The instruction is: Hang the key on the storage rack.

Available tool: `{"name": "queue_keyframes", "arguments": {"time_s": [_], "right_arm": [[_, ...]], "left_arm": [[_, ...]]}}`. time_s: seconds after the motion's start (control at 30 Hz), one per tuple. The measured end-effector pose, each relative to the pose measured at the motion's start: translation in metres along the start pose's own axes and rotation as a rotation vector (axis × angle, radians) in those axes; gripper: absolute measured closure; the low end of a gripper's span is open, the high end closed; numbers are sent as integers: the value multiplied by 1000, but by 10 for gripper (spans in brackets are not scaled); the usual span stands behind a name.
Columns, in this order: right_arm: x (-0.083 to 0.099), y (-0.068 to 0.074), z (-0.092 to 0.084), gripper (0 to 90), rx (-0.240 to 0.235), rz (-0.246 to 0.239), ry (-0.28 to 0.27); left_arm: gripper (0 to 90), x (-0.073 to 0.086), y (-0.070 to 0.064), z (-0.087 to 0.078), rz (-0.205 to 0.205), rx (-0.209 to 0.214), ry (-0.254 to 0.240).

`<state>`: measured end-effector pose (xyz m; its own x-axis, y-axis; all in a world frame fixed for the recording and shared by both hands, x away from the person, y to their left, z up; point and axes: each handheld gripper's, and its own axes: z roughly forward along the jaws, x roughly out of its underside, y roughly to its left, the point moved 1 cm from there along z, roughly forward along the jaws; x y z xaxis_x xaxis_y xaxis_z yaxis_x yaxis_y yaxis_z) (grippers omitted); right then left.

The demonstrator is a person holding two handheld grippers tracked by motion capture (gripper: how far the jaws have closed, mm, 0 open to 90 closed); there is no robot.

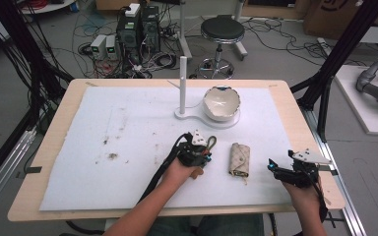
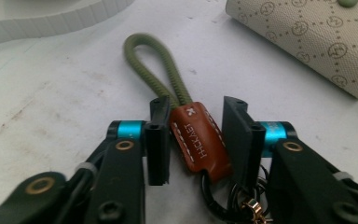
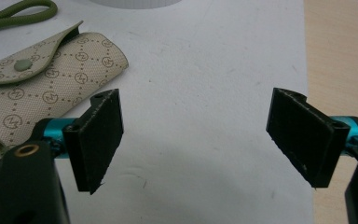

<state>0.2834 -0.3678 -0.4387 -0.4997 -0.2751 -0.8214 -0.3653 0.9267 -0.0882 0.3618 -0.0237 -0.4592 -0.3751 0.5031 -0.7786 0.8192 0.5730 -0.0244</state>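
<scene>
Left claw (image 2: 196, 140) seemingly pinching keychain tab (image 2: 200, 140); right claw (image 3: 198, 140) agape.

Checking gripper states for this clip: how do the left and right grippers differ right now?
The left gripper has its jaws drawn in around the key strap's brown leather tab, one pad touching it; the right gripper stands wide open with nothing between its jaws. The left sits left of the patterned key pouch, the right on its other side. Both rest low over the white mat.

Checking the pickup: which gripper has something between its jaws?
The left gripper: the keychain sits between its jaws; the right gripper stands open, holding nothing.
</scene>
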Motion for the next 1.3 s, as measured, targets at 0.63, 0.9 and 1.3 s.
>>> {"name": "queue_keyframes", "arguments": {"time_s": [0.63, 0.9, 1.3], "right_arm": [[-2, 3, 2, 189, -5, -9, -3], [-3, 4, 3, 189, -12, -7, -5], [-5, 7, 5, 189, -16, -12, -4]], "left_arm": [[702, -7, 11, -27, 6, 25, -72], [706, -20, 25, -55, -2, -19, -134], [707, -37, 48, -101, 7, -105, -189]]}}
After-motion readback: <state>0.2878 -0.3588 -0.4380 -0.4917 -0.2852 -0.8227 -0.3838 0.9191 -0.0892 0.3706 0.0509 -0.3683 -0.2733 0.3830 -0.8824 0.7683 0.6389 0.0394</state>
